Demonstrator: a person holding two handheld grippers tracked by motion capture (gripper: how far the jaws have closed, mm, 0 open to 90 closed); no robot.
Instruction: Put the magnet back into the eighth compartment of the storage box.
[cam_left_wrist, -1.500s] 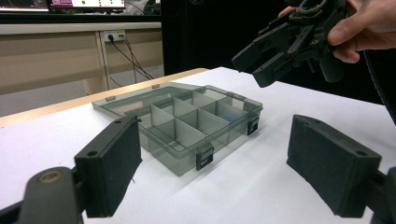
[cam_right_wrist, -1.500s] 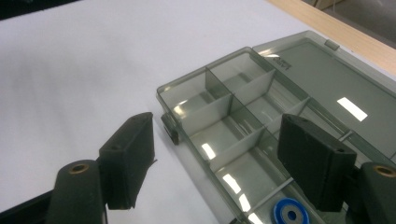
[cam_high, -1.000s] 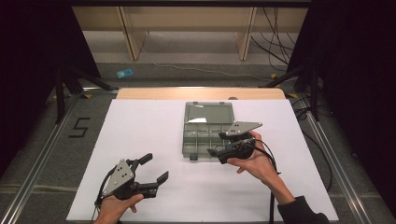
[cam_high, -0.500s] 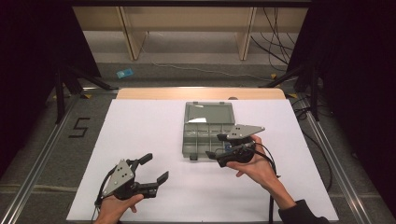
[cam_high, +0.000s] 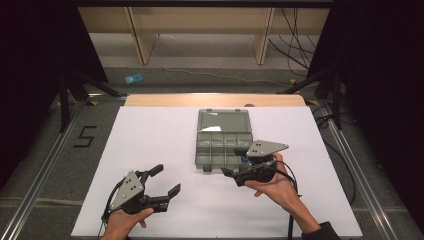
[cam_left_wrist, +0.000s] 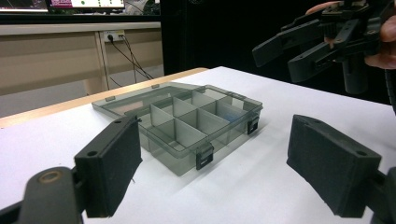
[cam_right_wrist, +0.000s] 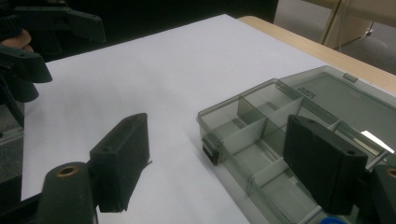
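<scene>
A smoky grey compartment box (cam_high: 220, 145) lies open on the white table, its lid flat behind it. My right gripper (cam_high: 233, 161) hovers at the box's front right corner and points left. Its jaws have just been opening, and in the right gripper view (cam_right_wrist: 222, 161) they stand wide over the box's corner (cam_right_wrist: 261, 126), pressing on nothing. My left gripper (cam_high: 166, 179) sits near the front left, open and empty. In the left gripper view (cam_left_wrist: 222, 168) it faces the box (cam_left_wrist: 187, 121), with the right gripper (cam_left_wrist: 303, 46) beyond. A small blue item (cam_high: 245, 158) lies in a front compartment.
The white sheet (cam_high: 150, 135) covers the table as far as a wooden strip (cam_high: 215, 100) at the back. Metal rails (cam_high: 45, 170) run along both sides. Cables trail from each gripper toward the near edge. A "5" is marked on the floor (cam_high: 85, 136) to the left.
The right gripper has drifted slightly toward the near edge and its jaws stand a little wider. The left gripper and the box have not moved.
</scene>
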